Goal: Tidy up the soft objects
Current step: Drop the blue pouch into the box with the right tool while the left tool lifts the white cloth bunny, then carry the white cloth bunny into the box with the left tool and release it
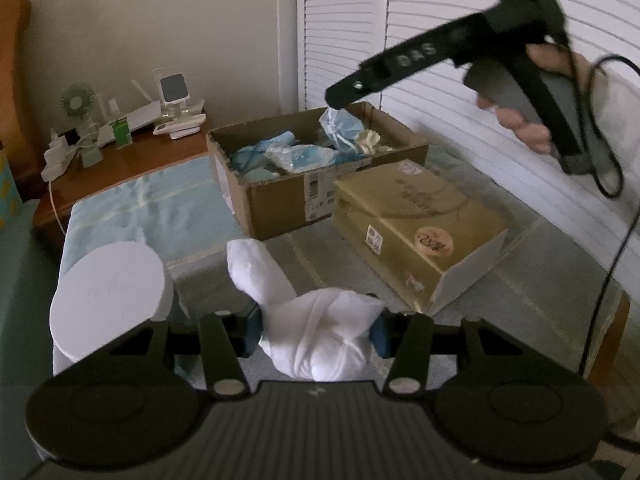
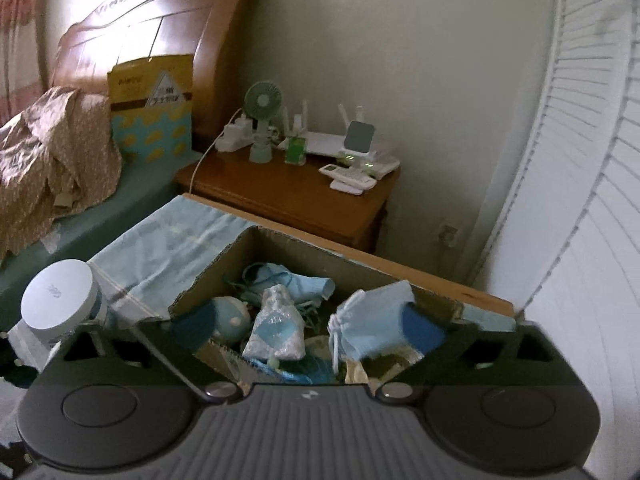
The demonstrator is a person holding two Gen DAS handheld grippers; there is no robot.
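Observation:
My left gripper is shut on a white cloth bundle, with its blue pads pressing both sides. One end of the cloth sticks up and away over the table. An open cardboard box at the back holds several blue soft items. My right gripper hangs over that box with its jaws wide open. A light blue drawstring pouch rests loosely against the right finger, over the box contents. In the left wrist view the pouch shows just under the right gripper. A patterned pouch lies inside the box.
A gold carton lies right of the cardboard box. A white round-lidded container stands at the left on a light blue cloth. Behind is a wooden nightstand with a small fan and devices. Louvred doors close the right side.

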